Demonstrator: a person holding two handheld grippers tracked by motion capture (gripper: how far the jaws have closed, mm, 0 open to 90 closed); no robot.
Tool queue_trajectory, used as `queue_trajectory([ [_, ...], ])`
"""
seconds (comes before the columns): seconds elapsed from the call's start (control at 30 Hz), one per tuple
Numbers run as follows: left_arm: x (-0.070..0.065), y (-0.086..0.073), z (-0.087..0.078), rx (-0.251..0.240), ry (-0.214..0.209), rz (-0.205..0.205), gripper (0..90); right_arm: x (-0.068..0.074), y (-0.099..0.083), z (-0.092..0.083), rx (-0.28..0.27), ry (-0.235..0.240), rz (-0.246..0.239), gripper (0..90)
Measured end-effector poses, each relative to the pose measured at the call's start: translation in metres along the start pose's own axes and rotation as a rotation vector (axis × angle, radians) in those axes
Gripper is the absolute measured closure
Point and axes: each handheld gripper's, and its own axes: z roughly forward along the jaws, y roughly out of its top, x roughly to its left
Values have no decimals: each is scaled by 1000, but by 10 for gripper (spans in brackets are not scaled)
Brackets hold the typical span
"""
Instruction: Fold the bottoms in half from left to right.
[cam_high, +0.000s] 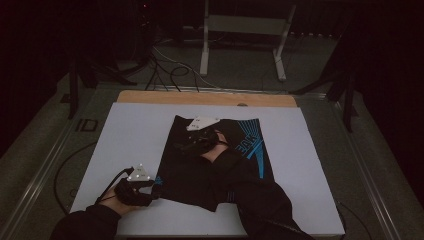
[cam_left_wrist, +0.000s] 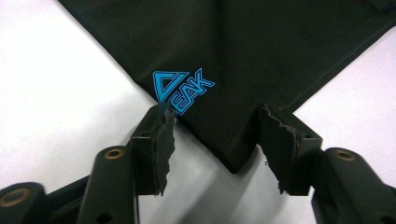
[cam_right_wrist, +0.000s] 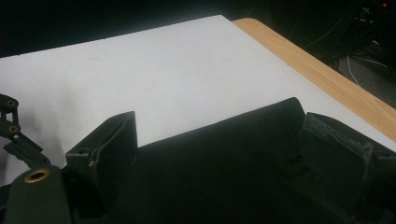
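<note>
Your left tongs (cam_left_wrist: 212, 135) sit spread around the black shorts' (cam_left_wrist: 243, 51) corner, ready to pinch, while your right tongs (cam_right_wrist: 219, 154), also spread, straddle the far edge.

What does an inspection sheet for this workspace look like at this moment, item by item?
Surface: white sheet over a wooden table, whose edge shows at the far side.
Job's things: black garment with blue print lying flat on the sheet; a blue logo sits near one corner.
Clutter: nothing seen on the sheet besides the garment.
Grippers: left tongs open, jaws either side of the garment's near-left corner; right tongs open, over the garment's far-left part.
Cables: a black cable trails from the left tongs; loose cables lie on the floor beyond the table.
Surroundings: dim room, a white stand frame behind the table, dark tripod legs at both sides.
</note>
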Motion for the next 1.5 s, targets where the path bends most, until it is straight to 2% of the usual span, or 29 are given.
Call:
queue_trajectory([
  [0.17,-2,1,0,2,18,-7,557,1,1,2,1,2,1,114],
  [0.2,-3,2,0,4,5,-4,607,1,1,2,4,3,-3,114],
  [0.3,-6,4,1,5,3,-4,739,1,2,3,4,3,-2,114],
  [0.37,-6,5,1,0,-4,-21,796,1,3,3,1,3,-10,114],
  [0.43,-7,7,0,0,-2,-17,835,1,3,4,4,-1,-4,115],
  [0.57,-7,8,-2,-5,0,-11,850,0,3,5,3,-1,-12,115],
  [0.73,-9,12,-6,-21,11,3,854,0,3,10,6,-4,12,115],
  [0.97,-10,13,-8,-36,16,-5,859,1,6,17,14,0,9,115],
  [1.07,-12,16,-11,-58,25,3,860,2,8,23,15,-1,13,115],
  [1.33,-13,17,-13,-67,25,7,861,1,13,42,33,-8,22,115],
  [1.37,-13,17,-13,-68,23,8,861,0,14,44,34,-7,12,115],
  [1.5,-13,18,-14,-70,23,7,861,-1,15,54,45,-47,21,116],
])
